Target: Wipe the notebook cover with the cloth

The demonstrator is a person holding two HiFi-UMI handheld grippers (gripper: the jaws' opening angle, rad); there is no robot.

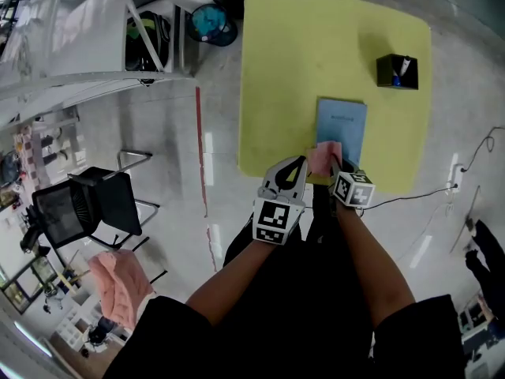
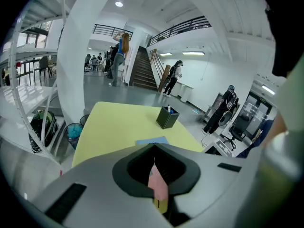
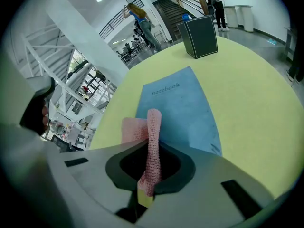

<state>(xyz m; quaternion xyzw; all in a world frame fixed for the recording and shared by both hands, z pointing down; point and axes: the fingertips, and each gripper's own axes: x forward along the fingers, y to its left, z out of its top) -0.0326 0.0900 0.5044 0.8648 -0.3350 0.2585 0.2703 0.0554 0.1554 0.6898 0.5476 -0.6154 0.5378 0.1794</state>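
Right now, on the left, the left gripper (image 1: 301, 163) hangs over the near edge of the tabletop (image 1: 300, 54). Its jaws are closed tip to tip, and a sliver of the pink cloth (image 1: 324, 157) shows in the hollow between them, so it looks to have a corner of it.

Moving across, the cloth bridges the two tools, and its loose end flops forward onto the near left corner of the notebook (image 1: 342, 126).

The right gripper (image 3: 151, 145) has the firmer hold. Its jaws are pressed together on the cloth, and a ribbed fold stands up past the tips, leaning toward the blue cover.

Here's what matters for the wipe. The notebook lies flat, straight ahead of both sets of jaws and a touch to the right. Its long axis runs away from the person toward the far edge, and its near short edge sits close to the near edge of the tabletop.

The right gripper is the nearer one, almost lined up with the cover, so a push straight forward along that length looks like the natural stroke. Nearly all of the cover is uncovered by the cloth.

Far right, a black pen holder (image 1: 397, 71) stands near the far right corner, well apart from the notebook.
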